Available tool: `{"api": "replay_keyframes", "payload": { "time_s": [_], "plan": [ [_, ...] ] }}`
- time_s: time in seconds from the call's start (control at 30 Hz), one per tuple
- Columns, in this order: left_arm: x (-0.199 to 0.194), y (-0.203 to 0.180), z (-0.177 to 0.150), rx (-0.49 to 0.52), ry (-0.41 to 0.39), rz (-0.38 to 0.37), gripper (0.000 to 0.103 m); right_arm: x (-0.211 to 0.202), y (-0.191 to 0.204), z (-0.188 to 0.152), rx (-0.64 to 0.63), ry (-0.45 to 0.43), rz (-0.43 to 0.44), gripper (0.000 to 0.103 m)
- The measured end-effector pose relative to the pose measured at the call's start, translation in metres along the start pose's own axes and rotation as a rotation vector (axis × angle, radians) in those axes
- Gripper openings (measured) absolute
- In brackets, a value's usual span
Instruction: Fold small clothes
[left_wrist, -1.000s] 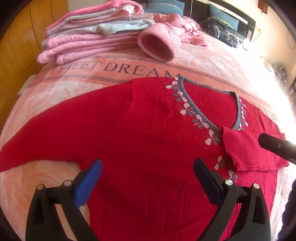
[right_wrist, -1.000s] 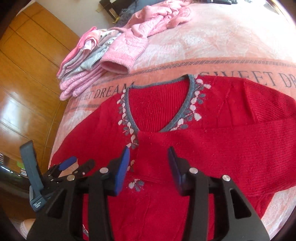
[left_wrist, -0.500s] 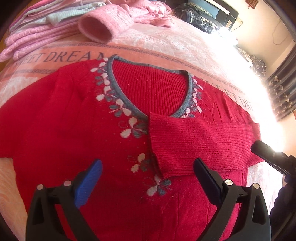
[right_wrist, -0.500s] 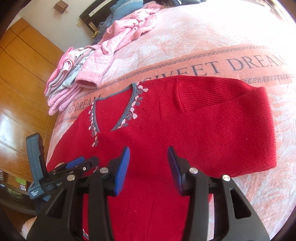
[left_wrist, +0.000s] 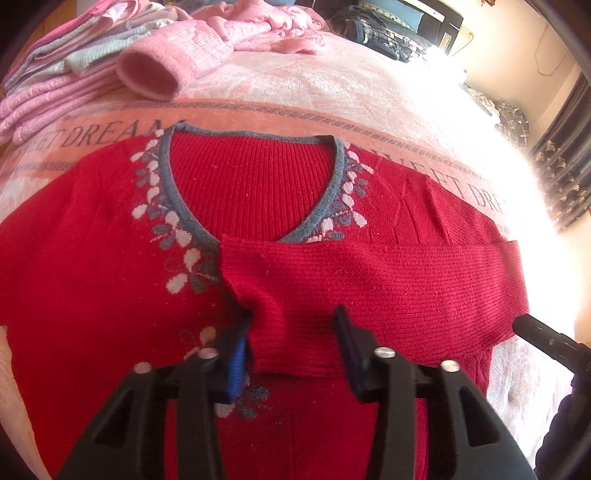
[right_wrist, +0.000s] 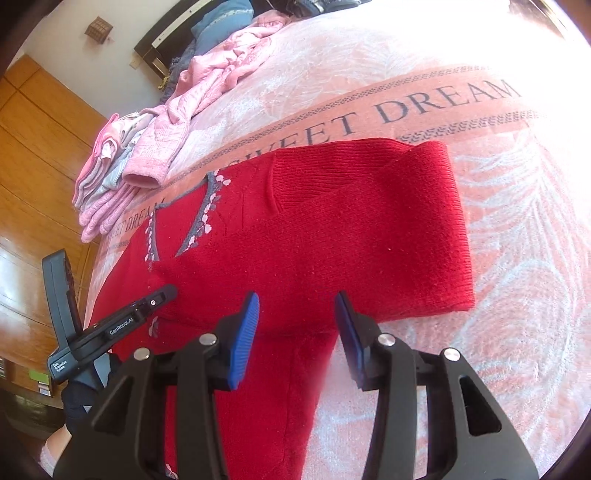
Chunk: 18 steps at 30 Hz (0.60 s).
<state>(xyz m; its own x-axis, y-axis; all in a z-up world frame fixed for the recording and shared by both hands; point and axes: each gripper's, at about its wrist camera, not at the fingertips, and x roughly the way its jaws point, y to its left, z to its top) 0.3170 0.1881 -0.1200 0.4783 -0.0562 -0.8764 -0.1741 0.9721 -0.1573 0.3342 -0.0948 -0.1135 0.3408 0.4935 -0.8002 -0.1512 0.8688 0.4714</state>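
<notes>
A red sweater (left_wrist: 110, 295) lies flat on the pink bedspread (left_wrist: 332, 85), one sleeve (left_wrist: 388, 280) folded across its chest. The left gripper (left_wrist: 291, 347) sits low over that sleeve's cuff, fingers apart with the cuff bunched between them. The right gripper (right_wrist: 297, 339) hovers over the sweater's side, fingers apart, holding nothing.

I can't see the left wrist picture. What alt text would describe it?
A red knitted sweater with a grey V-neck lies flat on a pink bedspread, one sleeve folded across its chest. The open left gripper straddles the sleeve's cuff; folded pink clothes sit behind.
</notes>
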Motion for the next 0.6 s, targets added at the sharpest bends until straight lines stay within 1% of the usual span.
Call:
{"api": "replay_keyframes", "payload": {
  "time_s": [0.03,0.07,0.27,0.33,0.4,0.5,0.6],
  "plan": [
    [-0.001,0.001,0.001,-0.006,-0.012,0.008,0.012,-0.001,-0.003,0.0,0.003,-0.001,-0.003,0.043],
    [-0.004,0.003,0.001,-0.014,-0.03,0.008,0.009,-0.002,-0.006,-0.001,0.008,-0.004,-0.006,0.043],
    [-0.041,0.003,0.004,-0.017,-0.147,-0.002,0.006,-0.009,-0.021,0.001,0.047,-0.028,-0.008,0.043],
    [-0.058,0.009,0.009,-0.024,-0.191,0.001,0.006,-0.015,-0.023,0.002,0.057,-0.049,0.003,0.043],
    [-0.074,0.022,0.016,-0.041,-0.236,0.005,0.006,-0.02,-0.025,0.006,0.071,-0.071,0.02,0.043],
    [-0.093,0.052,0.028,-0.066,-0.299,0.04,0.006,-0.024,-0.024,0.012,0.087,-0.094,0.025,0.043],
    [-0.104,0.088,0.037,-0.11,-0.327,0.077,0.006,-0.021,-0.019,0.018,0.091,-0.094,0.017,0.043]
  ]
}}
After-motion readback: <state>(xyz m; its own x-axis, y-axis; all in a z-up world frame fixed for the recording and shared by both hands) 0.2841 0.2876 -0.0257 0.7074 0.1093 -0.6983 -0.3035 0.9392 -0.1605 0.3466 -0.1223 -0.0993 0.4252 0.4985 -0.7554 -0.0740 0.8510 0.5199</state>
